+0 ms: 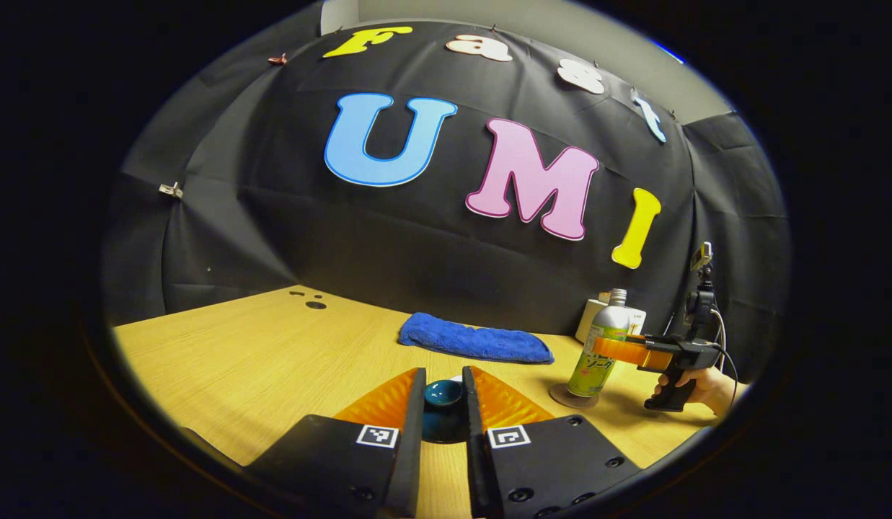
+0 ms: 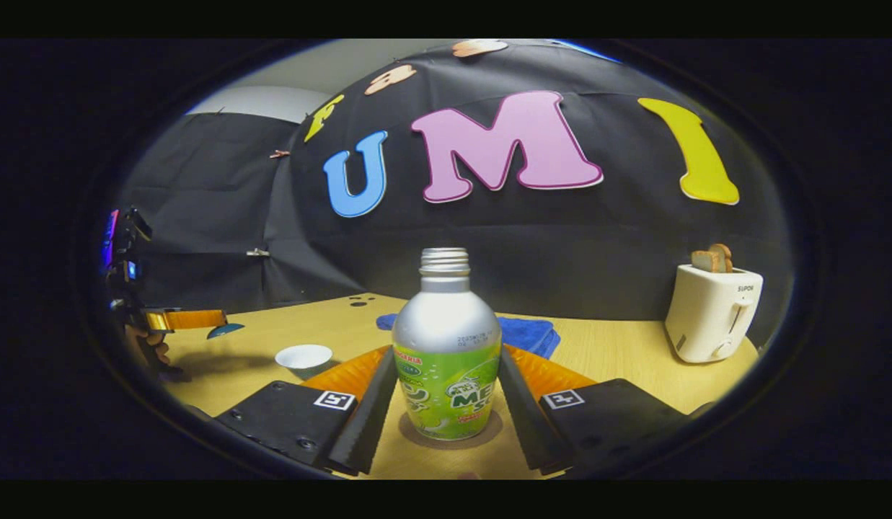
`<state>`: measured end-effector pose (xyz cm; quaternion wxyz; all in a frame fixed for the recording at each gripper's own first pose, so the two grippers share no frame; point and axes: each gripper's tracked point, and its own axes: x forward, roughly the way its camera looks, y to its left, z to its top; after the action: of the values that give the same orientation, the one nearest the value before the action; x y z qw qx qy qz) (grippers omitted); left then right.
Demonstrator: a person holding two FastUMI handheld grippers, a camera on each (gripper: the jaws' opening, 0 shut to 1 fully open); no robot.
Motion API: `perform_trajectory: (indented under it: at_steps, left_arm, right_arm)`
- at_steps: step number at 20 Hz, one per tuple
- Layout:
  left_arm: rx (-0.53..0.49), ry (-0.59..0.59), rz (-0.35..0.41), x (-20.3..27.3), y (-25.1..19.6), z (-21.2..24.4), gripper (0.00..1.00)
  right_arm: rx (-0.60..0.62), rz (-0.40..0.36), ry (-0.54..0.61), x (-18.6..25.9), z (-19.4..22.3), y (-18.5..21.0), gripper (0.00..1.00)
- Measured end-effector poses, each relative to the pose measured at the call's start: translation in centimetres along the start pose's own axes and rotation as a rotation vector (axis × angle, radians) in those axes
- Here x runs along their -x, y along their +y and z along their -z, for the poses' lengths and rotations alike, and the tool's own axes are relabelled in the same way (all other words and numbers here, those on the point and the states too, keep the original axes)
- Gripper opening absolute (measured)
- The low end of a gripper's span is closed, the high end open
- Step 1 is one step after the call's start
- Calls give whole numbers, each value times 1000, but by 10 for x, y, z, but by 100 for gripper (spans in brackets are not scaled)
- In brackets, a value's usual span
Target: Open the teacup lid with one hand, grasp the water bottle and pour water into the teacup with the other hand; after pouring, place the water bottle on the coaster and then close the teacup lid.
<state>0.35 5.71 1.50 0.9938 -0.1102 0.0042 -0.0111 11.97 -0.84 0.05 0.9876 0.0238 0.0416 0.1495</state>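
Note:
My left gripper (image 1: pixel 443 375) is shut on the dark teal teacup lid (image 1: pixel 443 396). In the right gripper view it (image 2: pixel 182 319) holds the lid (image 2: pixel 226 331) in the air at the far left, up and to the left of the open white teacup (image 2: pixel 303 356). The uncapped silver and green water bottle (image 2: pixel 446 346) stands upright on the brown coaster (image 2: pixel 453 438). My right gripper (image 2: pixel 446 357) has a finger against each side of it. The left gripper view shows that bottle (image 1: pixel 597 353) on its coaster (image 1: pixel 561 398), with the right gripper (image 1: pixel 633 352) and a hand at it.
A folded blue towel (image 1: pixel 474 339) lies at the back of the wooden table (image 1: pixel 258 360) near the black cloth wall. A white toaster (image 2: pixel 712 313) with bread in it stands at the right. Small dark holes (image 1: pixel 314 304) mark the table's far left.

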Motion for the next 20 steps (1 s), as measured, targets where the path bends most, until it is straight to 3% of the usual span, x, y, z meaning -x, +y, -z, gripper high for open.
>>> perform_trajectory:
  at_steps: [9, 15, 17, 20]
  left_arm:
    - [18, 20, -4, -6, 6, 9, 31]
    - [5, 17, -4, -8, 7, 8, 31]
    - [2, 15, 38, -13, -5, 4, 31]
    - [-26, 1, 93, -29, -20, -8, 31]
  right_arm:
    - [12, 2, 15, -5, 2, 3, 79]
    - [31, 22, 59, 5, 7, 0, 86]
    - [23, 29, 73, 15, 6, -1, 90]
    - [27, 48, 85, 49, 16, -4, 89]
